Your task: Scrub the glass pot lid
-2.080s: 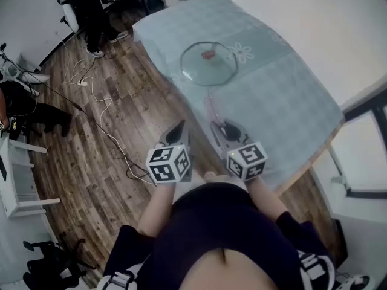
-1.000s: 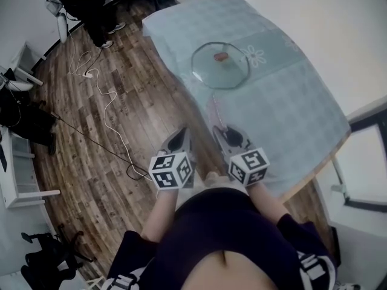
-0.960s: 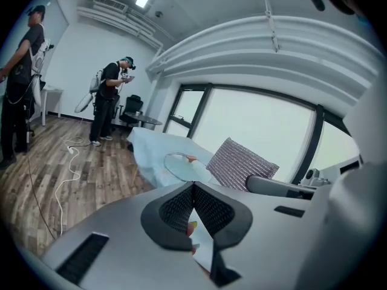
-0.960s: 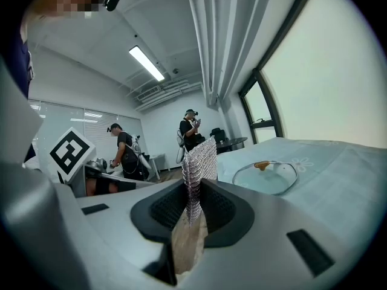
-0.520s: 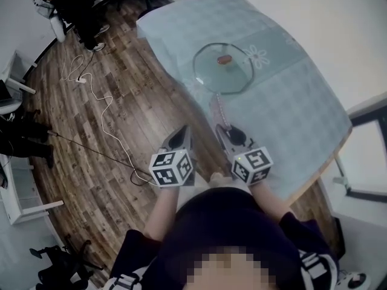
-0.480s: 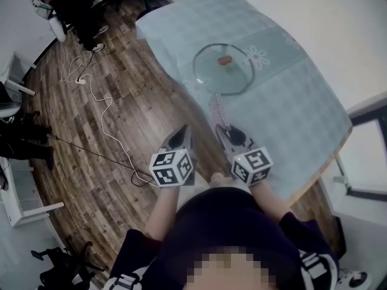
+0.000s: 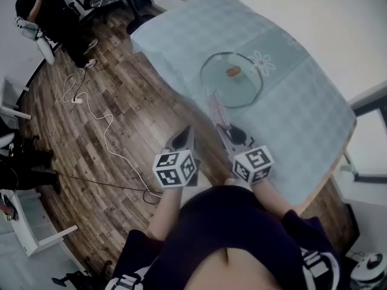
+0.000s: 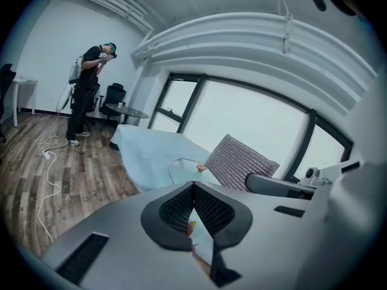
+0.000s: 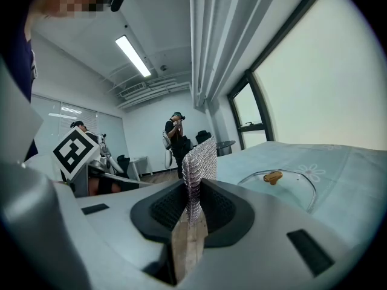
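The glass pot lid (image 7: 233, 82) with its brown knob (image 7: 232, 72) lies flat on the pale blue tablecloth (image 7: 290, 119). In the right gripper view the lid (image 9: 284, 189) shows ahead to the right. My right gripper (image 7: 227, 129) hovers over the table's near edge, short of the lid, shut on a silver mesh scrubber (image 7: 216, 107) that stands up between the pads (image 9: 195, 174). Over the wooden floor to its left, my left gripper (image 7: 181, 139) is shut and holds nothing. The left gripper view shows the scrubber (image 8: 242, 162) and the lid (image 8: 181, 167) beyond its closed jaws.
A white cable (image 7: 100, 116) and a dark cable (image 7: 97, 183) trail over the wooden floor (image 7: 121, 101) left of the table. A person (image 7: 51, 14) stands by chairs at the far left. White furniture (image 7: 36, 234) stands at the lower left. A window (image 8: 242, 125) is behind the table.
Both grippers keep their stance in front of the body, the scrubber still held. The head view has swung, so the lid and table sit a little further right.
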